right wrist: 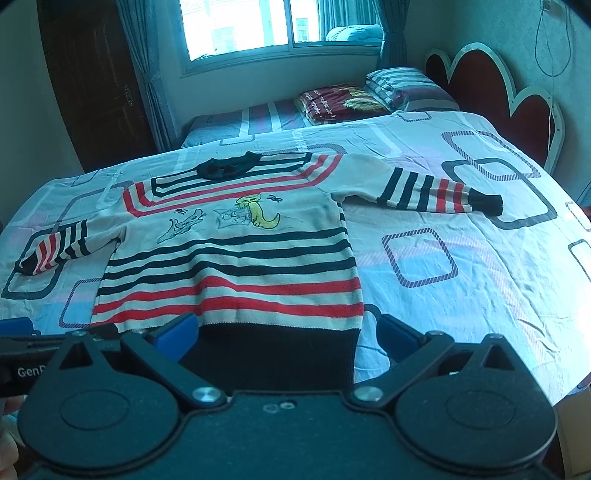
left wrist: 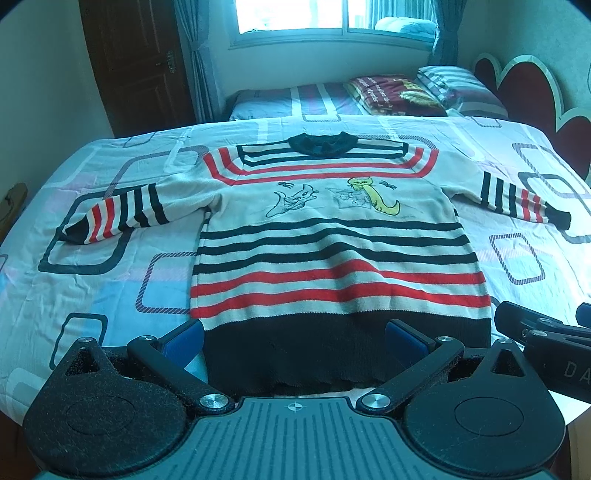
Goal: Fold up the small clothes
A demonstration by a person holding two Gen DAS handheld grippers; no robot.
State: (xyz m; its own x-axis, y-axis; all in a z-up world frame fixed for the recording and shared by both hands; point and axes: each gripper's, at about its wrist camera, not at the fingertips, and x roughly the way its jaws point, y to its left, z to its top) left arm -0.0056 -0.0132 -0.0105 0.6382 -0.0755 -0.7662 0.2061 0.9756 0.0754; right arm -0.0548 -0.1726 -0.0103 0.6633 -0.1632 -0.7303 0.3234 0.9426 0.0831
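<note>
A small striped sweater (left wrist: 332,236) (right wrist: 236,258) lies flat and face up on the bed, sleeves spread to both sides, black collar at the far end, cat pictures on the chest. Its black hem (left wrist: 343,354) (right wrist: 273,350) is nearest me. My left gripper (left wrist: 295,341) stands open just above the hem's left half, blue pads (left wrist: 184,341) wide apart. My right gripper (right wrist: 286,334) is open over the hem's right corner, one blue pad (right wrist: 397,338) past the sweater's edge. Nothing is held.
The bed sheet (left wrist: 92,277) (right wrist: 461,295) has square patterns and spreads wide on both sides. Folded blankets and pillows (left wrist: 424,92) (right wrist: 369,96) lie at the far end by a red headboard (right wrist: 498,92). A door (left wrist: 140,62) and a window (left wrist: 295,14) stand behind.
</note>
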